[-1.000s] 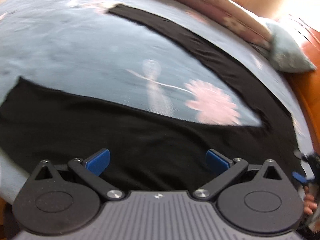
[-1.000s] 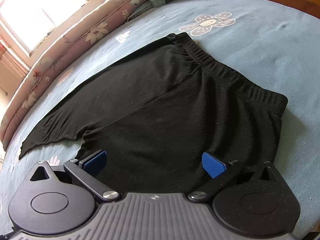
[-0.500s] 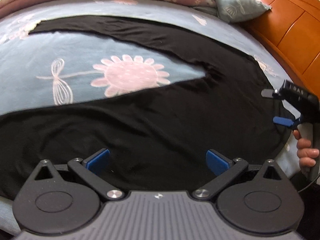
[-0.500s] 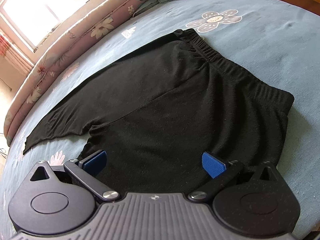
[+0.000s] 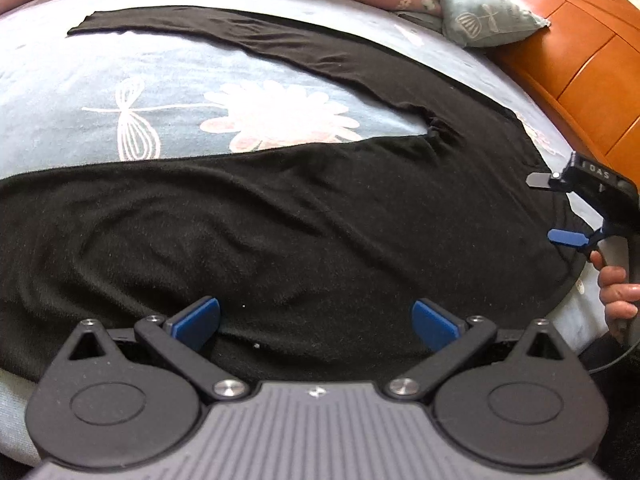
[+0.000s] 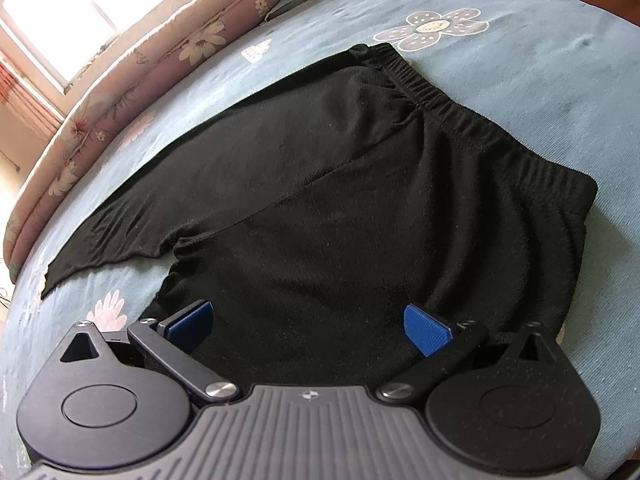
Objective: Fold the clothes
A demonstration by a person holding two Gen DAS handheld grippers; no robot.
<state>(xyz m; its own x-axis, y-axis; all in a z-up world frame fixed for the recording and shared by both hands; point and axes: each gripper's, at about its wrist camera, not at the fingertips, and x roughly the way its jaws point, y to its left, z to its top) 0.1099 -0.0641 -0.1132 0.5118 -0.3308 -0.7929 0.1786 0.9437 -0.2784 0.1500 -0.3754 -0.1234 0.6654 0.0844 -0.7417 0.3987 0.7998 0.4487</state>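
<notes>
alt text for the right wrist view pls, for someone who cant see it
Black trousers lie spread flat on a blue floral bedsheet, elastic waistband at the upper right and one leg stretching away to the left. The right tool hovers open over the near fabric, holding nothing. A pink floral quilt edges the bed.

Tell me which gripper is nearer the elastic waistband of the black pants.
Right. The right gripper hovers open over the seat just short of the waistband; the left gripper sits open over the near leg.

Black trousers point(image 5: 304, 216), spread flat on the bed, legs splayed apart, elastic waistband point(image 6: 460, 108) ruched
</notes>
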